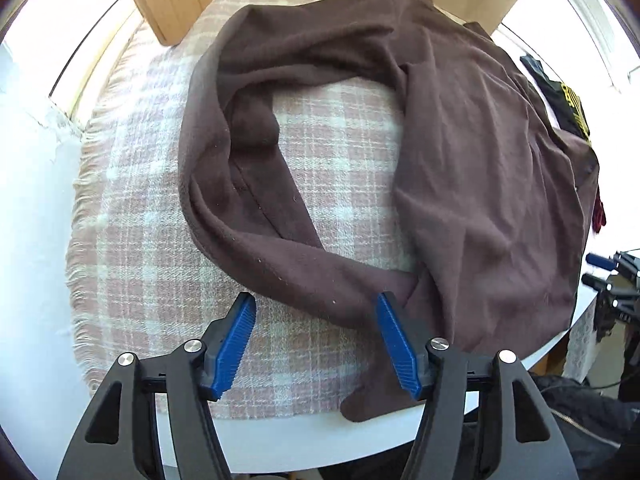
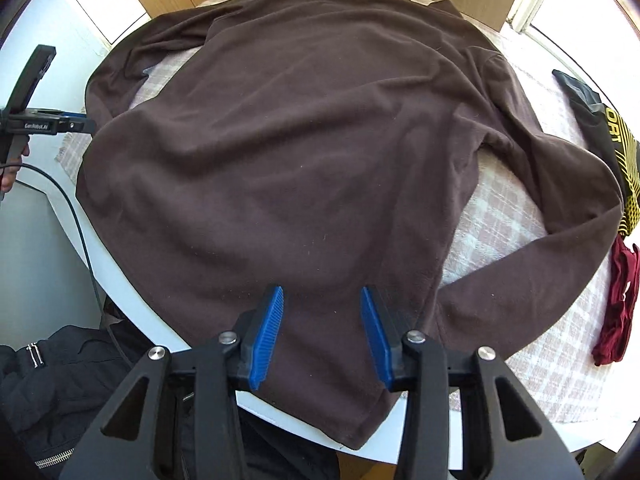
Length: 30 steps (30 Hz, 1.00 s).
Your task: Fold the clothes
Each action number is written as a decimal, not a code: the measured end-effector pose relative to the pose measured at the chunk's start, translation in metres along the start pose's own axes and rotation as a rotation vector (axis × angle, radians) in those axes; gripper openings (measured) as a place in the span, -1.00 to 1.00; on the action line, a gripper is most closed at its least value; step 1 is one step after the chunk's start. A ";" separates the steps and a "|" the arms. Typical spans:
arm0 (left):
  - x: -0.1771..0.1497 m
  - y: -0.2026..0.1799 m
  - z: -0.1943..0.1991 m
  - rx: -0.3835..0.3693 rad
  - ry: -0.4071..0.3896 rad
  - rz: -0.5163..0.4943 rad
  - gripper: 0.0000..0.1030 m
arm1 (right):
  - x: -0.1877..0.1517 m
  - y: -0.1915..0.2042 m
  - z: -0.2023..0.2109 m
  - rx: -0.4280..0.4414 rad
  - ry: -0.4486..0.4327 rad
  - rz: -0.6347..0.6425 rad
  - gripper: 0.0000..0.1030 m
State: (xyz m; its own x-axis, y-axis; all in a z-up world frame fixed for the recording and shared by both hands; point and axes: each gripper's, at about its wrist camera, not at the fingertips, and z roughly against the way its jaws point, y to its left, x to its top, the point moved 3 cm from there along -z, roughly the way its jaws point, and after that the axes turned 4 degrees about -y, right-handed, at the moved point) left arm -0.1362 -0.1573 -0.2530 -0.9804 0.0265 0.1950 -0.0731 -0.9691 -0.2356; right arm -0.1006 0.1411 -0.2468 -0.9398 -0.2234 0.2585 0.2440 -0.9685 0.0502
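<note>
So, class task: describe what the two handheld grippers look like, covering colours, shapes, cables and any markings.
Both the left gripper and the right gripper have black angular frames with triangular cut-outs and silver round pivot pins. Each carries two flat fingers faced with ribbed blue pads. Seen side-on from the right wrist camera, the left one bears white lettering, too small to read surely, and trails a black cable.

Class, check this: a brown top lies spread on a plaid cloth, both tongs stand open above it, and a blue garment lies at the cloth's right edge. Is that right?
One thing is wrong: the garment at the right edge is dark red, not blue, as the right wrist view shows. The brown top does lie on the plaid cloth, with the left tongs and right tongs open.
</note>
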 end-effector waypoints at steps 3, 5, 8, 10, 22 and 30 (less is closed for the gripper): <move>0.006 0.003 -0.017 0.010 0.009 0.014 -0.18 | -0.001 0.001 -0.011 -0.010 0.014 0.023 -0.22; 0.006 0.000 -0.018 0.028 0.007 -0.013 -0.60 | -0.002 -0.003 -0.013 -0.015 0.016 0.015 -0.21; 0.004 -0.004 -0.008 0.082 -0.007 -0.073 -0.77 | -0.002 -0.014 -0.013 -0.020 0.012 -0.018 -0.22; 0.003 -0.002 0.006 0.183 -0.021 -0.128 -0.80 | -0.004 -0.020 -0.013 -0.030 0.014 -0.034 -0.22; -0.003 -0.018 0.061 0.755 -0.061 -0.485 0.40 | -0.018 -0.048 -0.021 -0.036 0.039 -0.111 -0.21; -0.015 -0.055 0.077 0.761 -0.092 -0.502 0.46 | -0.038 -0.127 0.011 -0.160 0.001 -0.244 -0.22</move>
State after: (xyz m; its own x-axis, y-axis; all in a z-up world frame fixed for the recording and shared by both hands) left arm -0.1031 -0.1232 -0.1693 -0.8451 0.5006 0.1877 -0.3148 -0.7497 0.5821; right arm -0.0934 0.2737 -0.2527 -0.9664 0.0187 0.2563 -0.0303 -0.9987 -0.0415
